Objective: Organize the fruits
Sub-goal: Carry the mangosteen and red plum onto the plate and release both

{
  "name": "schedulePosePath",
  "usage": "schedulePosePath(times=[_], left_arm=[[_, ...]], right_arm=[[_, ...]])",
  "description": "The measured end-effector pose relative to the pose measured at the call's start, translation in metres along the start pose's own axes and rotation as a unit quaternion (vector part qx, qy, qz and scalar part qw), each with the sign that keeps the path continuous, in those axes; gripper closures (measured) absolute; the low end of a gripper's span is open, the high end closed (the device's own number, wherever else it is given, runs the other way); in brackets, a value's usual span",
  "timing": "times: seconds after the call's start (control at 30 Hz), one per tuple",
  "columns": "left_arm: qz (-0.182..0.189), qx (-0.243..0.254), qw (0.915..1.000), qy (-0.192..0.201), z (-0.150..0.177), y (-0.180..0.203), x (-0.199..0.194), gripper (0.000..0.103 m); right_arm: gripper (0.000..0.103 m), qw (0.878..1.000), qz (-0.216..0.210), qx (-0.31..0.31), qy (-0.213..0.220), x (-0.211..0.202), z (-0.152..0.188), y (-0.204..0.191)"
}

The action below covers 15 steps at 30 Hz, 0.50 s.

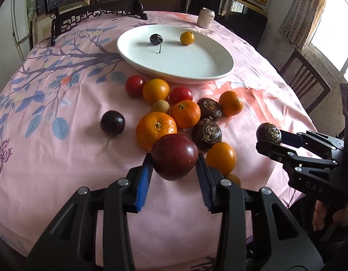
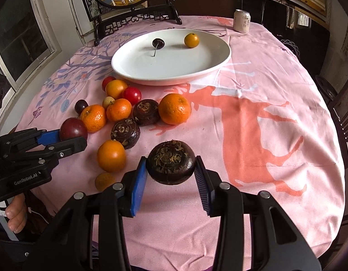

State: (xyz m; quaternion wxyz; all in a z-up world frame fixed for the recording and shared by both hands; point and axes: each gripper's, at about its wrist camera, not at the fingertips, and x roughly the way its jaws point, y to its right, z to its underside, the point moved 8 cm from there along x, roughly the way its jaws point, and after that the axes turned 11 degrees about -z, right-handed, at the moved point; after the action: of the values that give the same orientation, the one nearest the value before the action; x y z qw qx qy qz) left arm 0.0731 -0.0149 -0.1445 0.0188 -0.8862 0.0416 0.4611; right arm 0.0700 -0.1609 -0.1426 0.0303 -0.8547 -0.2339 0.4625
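**Both jaws full above the fruit pile**

My left gripper [image 1: 174, 158] had its jaws clamped on a dark red plum [image 1: 174, 155], held above the near part of the table [image 1: 61, 169]. My right gripper [image 2: 171, 162] had its jaws clamped on a brown water chestnut [image 2: 171, 162], also lifted near the near edge. Between me and the white plate [image 1: 196, 67] lay the loose pile of oranges [image 1: 155, 128], red tomatoes [image 1: 135, 85] and two more chestnuts [image 1: 206, 132]. On the plate sat a cherry [image 1: 156, 38] and a small orange fruit [image 1: 187, 37], apart. A can [image 2: 242, 21] stood at the far edge.
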Motion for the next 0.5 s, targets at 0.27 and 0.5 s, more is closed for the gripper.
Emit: schedulePosePath(times=[0.27, 0.5], left_arm=[[0.002, -0.009, 0.9999, 0.009, -0.025, -0.011, -0.013, 0.063], [-0.016, -0.018, 0.9995, 0.018, -0.116, -0.026, 0.005, 0.063]], right_arm=[[0.061, 1.000, -0.021, -0.005, 0.007, -0.001, -0.015, -0.004], [0.061, 0.997, -0.036, -0.067, 0.030, 0.005, -0.092, -0.015]])
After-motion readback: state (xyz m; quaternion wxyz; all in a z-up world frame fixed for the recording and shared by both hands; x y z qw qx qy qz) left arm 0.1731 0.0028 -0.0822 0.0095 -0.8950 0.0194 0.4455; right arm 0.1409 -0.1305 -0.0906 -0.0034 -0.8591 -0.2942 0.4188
